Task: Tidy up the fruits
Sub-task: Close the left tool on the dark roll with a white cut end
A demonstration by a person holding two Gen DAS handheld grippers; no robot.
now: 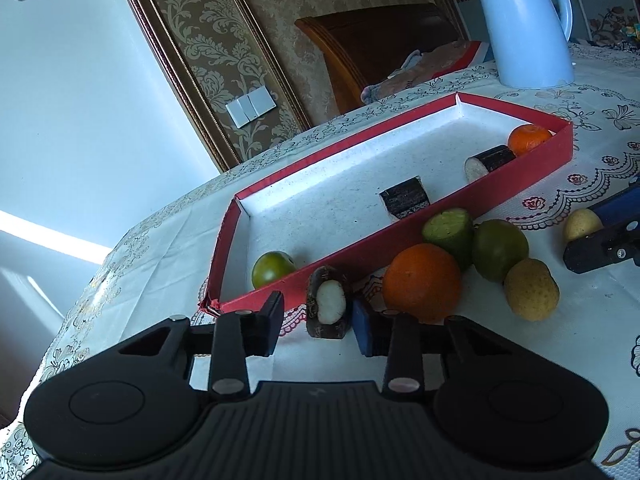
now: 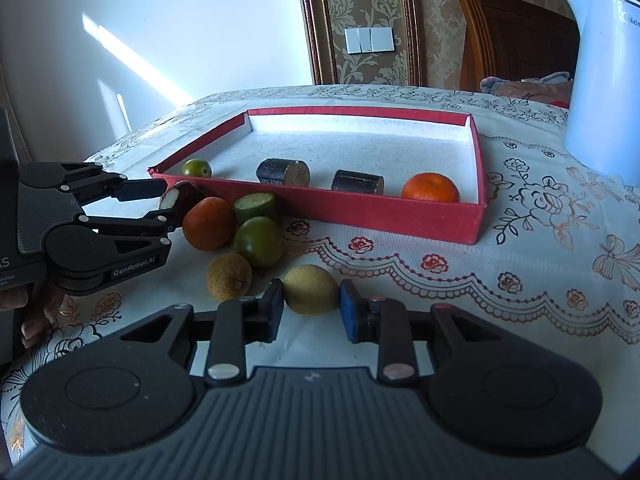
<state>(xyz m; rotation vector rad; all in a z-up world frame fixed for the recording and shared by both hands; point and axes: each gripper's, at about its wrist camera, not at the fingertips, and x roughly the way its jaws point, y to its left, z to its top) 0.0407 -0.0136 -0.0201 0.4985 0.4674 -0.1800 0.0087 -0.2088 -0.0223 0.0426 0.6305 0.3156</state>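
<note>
A red tray point(image 1: 460, 196) point(image 2: 400, 216) with a white floor holds a green fruit point(image 1: 273, 268) point(image 2: 196, 168), two dark cut pieces point(image 2: 283, 172) point(image 2: 357, 181) and a small orange point(image 1: 529, 139) point(image 2: 430, 188). In front of it lie an orange point(image 1: 421, 276) point(image 2: 209, 223), a green cut piece point(image 1: 449, 229) point(image 2: 256, 207), a green fruit point(image 1: 500, 249) point(image 2: 258, 241) and two yellow fruits point(image 1: 531, 289) point(image 2: 229, 277). My left gripper point(image 1: 318, 322) point(image 2: 166, 200) is open around a dark piece with white flesh point(image 1: 328, 307) point(image 2: 180, 199). My right gripper point(image 2: 312, 312) is open around a yellow fruit point(image 2: 310, 289) point(image 1: 582, 224).
A white electric kettle point(image 1: 524, 20) point(image 2: 604, 92) stands on the patterned tablecloth point(image 2: 540, 240) right of the tray. A wooden chair with clothes on it point(image 1: 384, 48) point(image 2: 508, 40) is behind the table. The table's far edge lies just beyond the tray.
</note>
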